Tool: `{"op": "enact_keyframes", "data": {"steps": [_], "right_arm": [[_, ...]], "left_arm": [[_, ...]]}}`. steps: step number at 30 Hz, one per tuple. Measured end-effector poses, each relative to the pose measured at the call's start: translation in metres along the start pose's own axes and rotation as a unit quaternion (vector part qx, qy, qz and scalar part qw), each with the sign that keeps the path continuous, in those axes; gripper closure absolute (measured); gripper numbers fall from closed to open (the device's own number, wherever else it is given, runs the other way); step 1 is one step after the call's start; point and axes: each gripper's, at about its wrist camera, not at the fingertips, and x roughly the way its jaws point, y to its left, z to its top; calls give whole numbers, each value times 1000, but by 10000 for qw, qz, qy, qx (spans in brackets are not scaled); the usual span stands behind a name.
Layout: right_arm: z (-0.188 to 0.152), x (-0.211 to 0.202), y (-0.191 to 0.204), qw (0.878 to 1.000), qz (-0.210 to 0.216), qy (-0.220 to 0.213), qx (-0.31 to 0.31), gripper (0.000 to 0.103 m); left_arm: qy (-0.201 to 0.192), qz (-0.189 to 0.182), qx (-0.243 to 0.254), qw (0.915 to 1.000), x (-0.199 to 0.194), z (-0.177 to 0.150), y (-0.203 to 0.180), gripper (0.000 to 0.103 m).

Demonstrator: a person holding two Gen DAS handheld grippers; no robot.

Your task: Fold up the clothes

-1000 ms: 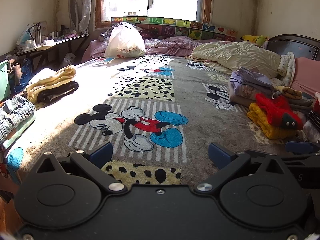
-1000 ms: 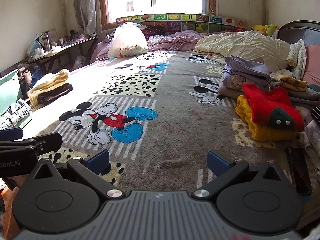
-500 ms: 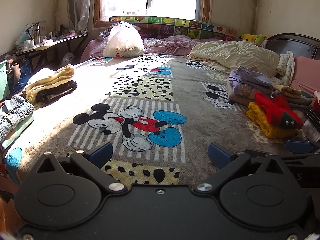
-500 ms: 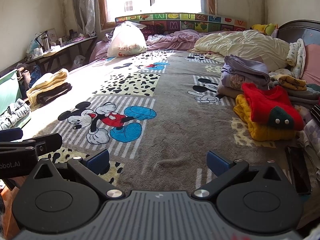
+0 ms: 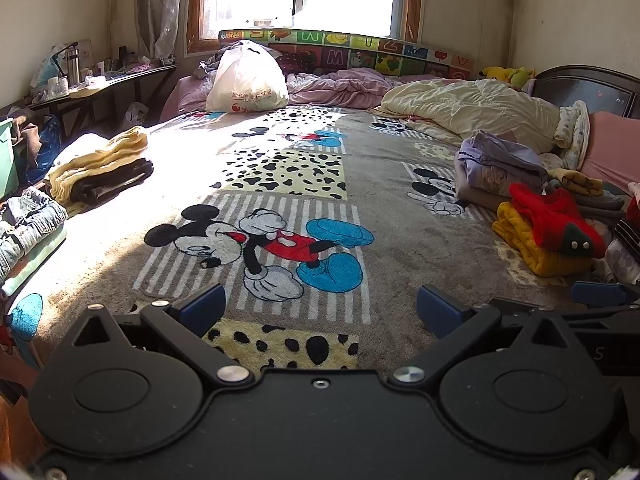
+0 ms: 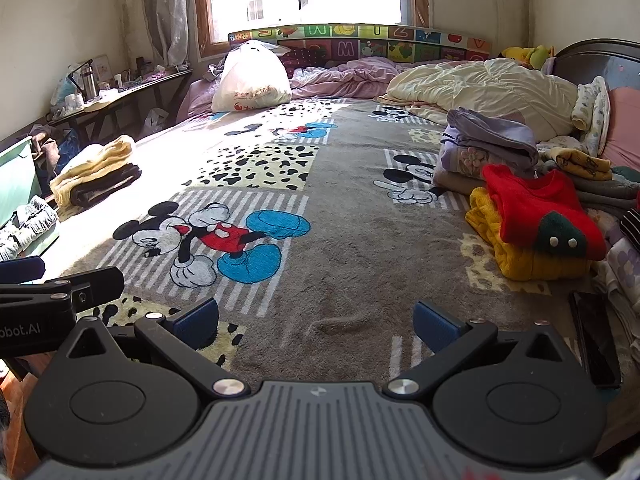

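Note:
Both grippers hover over the near edge of a bed covered by a grey cartoon-mouse blanket (image 5: pixel 384 220). My left gripper (image 5: pixel 320 310) is open and holds nothing. My right gripper (image 6: pixel 316 326) is open too, empty, just right of the left one. Clothes lie in heaps on the right: a red sweater (image 6: pixel 536 208) on a yellow garment (image 6: pixel 520 256), and behind them a folded purple pile (image 6: pixel 488 140). The same red sweater (image 5: pixel 552 220) shows in the left wrist view. On the left lies a folded cream and dark stack (image 5: pixel 100 168), with jeans (image 5: pixel 28 220) nearer.
A white plastic bag (image 6: pixel 252 80) and crumpled cream bedding (image 6: pixel 492 88) lie at the far end under the window. A dark phone (image 6: pixel 596 336) rests by the right edge. A cluttered side table (image 5: pixel 100 88) stands at the left wall. A green box (image 6: pixel 16 176) sits at far left.
Both views drift very slightly; the scene shifts a little left in each. Both grippers stay open and nothing on the bed has moved.

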Motion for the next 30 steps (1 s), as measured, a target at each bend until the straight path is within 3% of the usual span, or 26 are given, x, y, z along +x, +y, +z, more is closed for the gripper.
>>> {"op": "enact_keyframes", "data": {"steps": [30], "right_arm": [[-1, 4, -2, 10000, -24, 58, -11, 0]], "left_arm": [[34, -46, -38, 10000, 5, -4, -4, 0]]}}
